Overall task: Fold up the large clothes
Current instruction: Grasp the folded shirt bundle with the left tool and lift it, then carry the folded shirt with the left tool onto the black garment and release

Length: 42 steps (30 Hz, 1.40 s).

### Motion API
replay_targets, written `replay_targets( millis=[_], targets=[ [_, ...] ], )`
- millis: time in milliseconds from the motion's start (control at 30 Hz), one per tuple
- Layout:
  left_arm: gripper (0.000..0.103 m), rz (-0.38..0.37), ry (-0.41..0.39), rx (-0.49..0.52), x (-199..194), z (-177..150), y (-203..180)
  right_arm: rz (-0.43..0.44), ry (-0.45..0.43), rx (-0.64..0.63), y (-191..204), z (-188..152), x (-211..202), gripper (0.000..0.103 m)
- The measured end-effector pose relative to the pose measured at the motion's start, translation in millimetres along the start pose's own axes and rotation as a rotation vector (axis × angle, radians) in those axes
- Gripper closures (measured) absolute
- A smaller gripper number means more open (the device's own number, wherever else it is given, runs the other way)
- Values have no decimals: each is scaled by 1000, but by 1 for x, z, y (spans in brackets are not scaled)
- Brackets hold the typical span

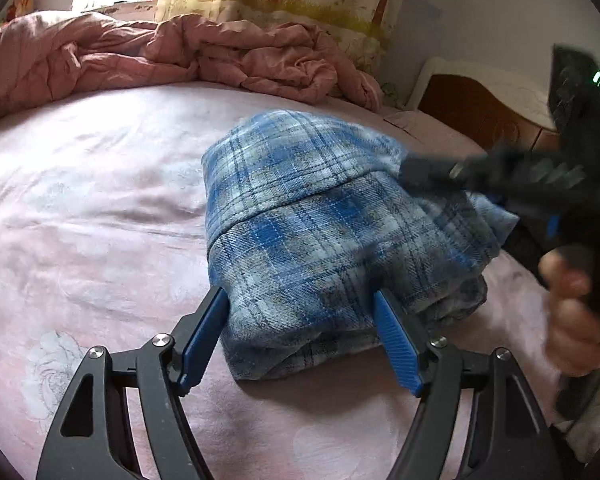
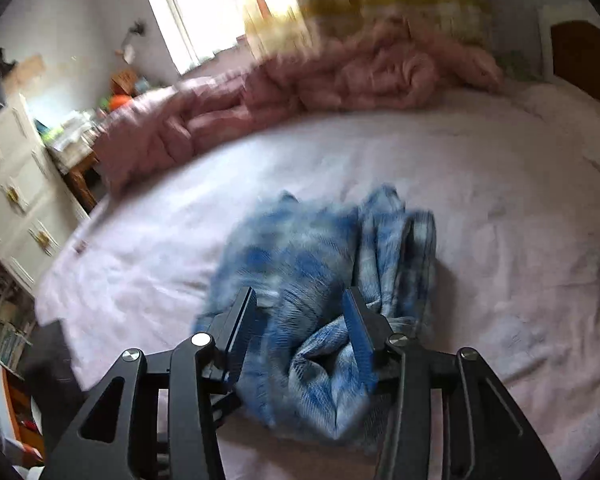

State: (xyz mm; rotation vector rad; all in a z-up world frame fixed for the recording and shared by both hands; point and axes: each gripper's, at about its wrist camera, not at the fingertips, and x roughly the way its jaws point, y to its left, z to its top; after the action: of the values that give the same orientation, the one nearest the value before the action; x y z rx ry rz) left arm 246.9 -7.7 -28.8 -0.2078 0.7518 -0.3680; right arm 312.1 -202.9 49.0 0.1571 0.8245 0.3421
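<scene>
folded blue plaid flannel garment on the pale pink bedsheet
last fold seems done; left gripper and right gripper stand apart astride it, unclamped; next, judge whether to press it flat.

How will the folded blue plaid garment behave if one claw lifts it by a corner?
The blue plaid garment looks soft and thick, so it would probably sag and unfold. Its loose layers may slide apart.

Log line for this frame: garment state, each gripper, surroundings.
garment: blue plaid garment folded on pink sheet | left gripper: open, astride near edge | right gripper: open over cloth | pink quilt behind
</scene>
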Motion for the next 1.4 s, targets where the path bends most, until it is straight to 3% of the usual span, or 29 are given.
replay_targets(
  millis=[33, 67, 200, 267, 367, 500, 567, 633, 733, 800, 967, 1067, 1167, 1200, 1267, 1300, 1333, 1400],
  targets=[
    [31, -12, -3, -7, -3, 0, 1, -14, 11, -3, -1, -2, 8, 68],
    [31, -33, -8, -18, -7, 0, 3, -44, -5, -12, -1, -4, 9, 95],
    [31, -179, -61, -95, -34, 8, 13, -21, -213, 17, 1, -18, -34, 98],
    [30, -219, -67, -146, -37, 15, 18, -61, -275, -34, 12, -26, -59, 98],
    [30, -209, -50, -210, -29, 19, 26, -113, -283, -49, 13, -36, -74, 98],
    [30, -160, 33, -209, -2, 15, 23, -207, -224, -19, -11, -52, -53, 97],
    [30, -145, 49, -200, 6, 12, 21, -204, -186, 24, -27, -57, -38, 93],
    [30, -132, 44, -197, 5, 8, 20, -174, -171, 73, -39, -61, -32, 80],
    [30, -140, 37, -204, 3, 12, 22, -200, -203, 115, -49, -61, -39, 34],
    [30, -172, 22, -222, 0, 14, 24, -182, -210, 107, -53, -61, -40, 32],
    [24, -283, 36, -360, 10, 18, 38, -16, -99, 169, -70, -56, -15, 27],
    [22, -329, 68, -433, 22, 19, 48, 133, -23, 320, -95, -59, 7, 17],
    [23, -379, 75, -421, 31, 22, 49, 275, 28, 446, -117, -66, 30, 20],
    [24, -393, 83, -393, 35, 22, 46, 273, 12, 434, -117, -65, 32, 34],
    [59, -369, 85, -399, 34, 24, 45, 247, -9, 384, -110, -63, 34, 47],
    [67, -397, 67, -414, 29, 24, 46, 245, -21, 388, -108, -64, 34, 51],
    [74, -402, 57, -418, 24, 26, 46, 240, -32, 393, -107, -64, 32, 56],
    [76, -403, 36, -374, 12, 33, 36, 219, -56, 381, -103, -62, 21, 60]
  ],
)
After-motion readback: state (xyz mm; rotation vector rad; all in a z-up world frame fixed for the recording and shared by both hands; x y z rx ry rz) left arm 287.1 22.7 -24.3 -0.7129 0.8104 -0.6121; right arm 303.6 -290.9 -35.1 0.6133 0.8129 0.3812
